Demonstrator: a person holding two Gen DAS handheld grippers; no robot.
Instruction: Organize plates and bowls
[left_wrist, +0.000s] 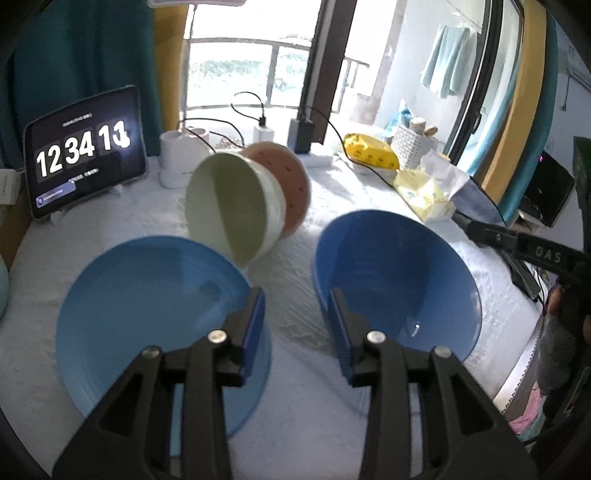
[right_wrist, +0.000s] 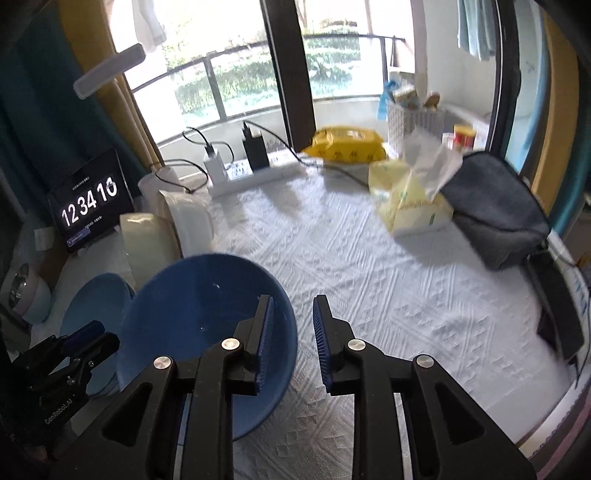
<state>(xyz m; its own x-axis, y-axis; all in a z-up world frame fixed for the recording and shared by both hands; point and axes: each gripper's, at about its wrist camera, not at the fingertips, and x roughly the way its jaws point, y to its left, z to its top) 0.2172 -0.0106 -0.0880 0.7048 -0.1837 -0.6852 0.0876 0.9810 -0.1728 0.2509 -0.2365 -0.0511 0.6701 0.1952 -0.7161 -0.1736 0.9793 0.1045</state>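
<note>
The left gripper hangs with jaws spread, pinching nothing, between a shallow light-blue plastic plate and a deep dark-blue plastic bowl on the white quilted tablecloth. The right gripper, likewise spread and empty, hangs just beside the bowl. Both dishes look light, stiff and slick; take them by the rim. Behind, a cream bowl lies tipped.

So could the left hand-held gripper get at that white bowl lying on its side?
Probably yes: the left hand-held gripper is open and empty, and bare tablecloth between the two blue bowls leads straight to the white bowl.
</note>
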